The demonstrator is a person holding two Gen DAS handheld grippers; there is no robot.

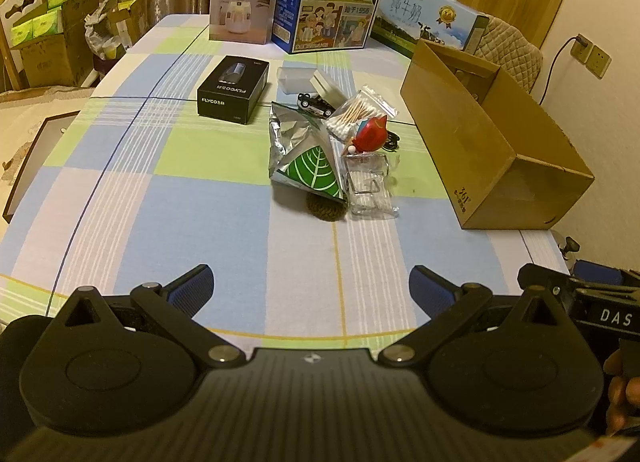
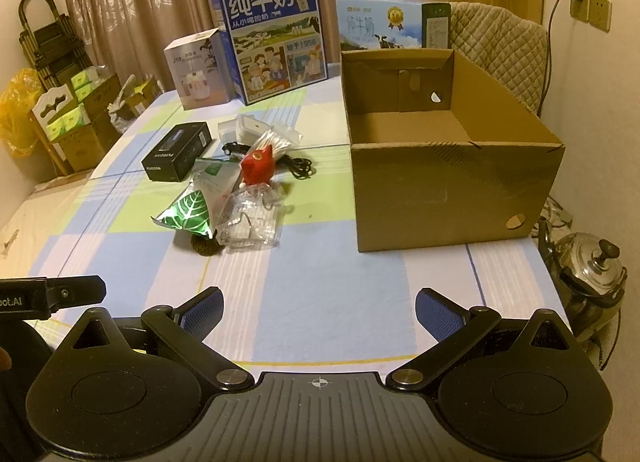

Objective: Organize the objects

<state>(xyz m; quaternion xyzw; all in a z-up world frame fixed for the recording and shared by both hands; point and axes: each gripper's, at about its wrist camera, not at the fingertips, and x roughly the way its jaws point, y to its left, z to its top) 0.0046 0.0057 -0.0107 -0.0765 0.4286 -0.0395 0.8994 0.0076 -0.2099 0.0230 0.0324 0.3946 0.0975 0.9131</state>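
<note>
L gripper (image 1: 311, 294) low over near table edge, jaws wide, nothing held | R gripper (image 2: 318, 312) same, wide, beside it | clutter pile: foil bag (image 1: 310, 157), red toy (image 1: 370, 133), mid-table | cardboard box (image 2: 448, 149) right of pile, open top | black box (image 1: 233, 89) left.

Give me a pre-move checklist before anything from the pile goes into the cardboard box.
1. Left gripper open, nothing held: ok.
2. Right gripper open, nothing held: ok.
3. Cardboard box upright, top open, visible floor bare: ok.
4. Tablecloth between grippers and pile free of obstacles: ok.
5. Red toy separable: not ok, it rests among the cotton swab bag and clear packet.
6. Black cable untangled from pile: cannot tell.
</note>
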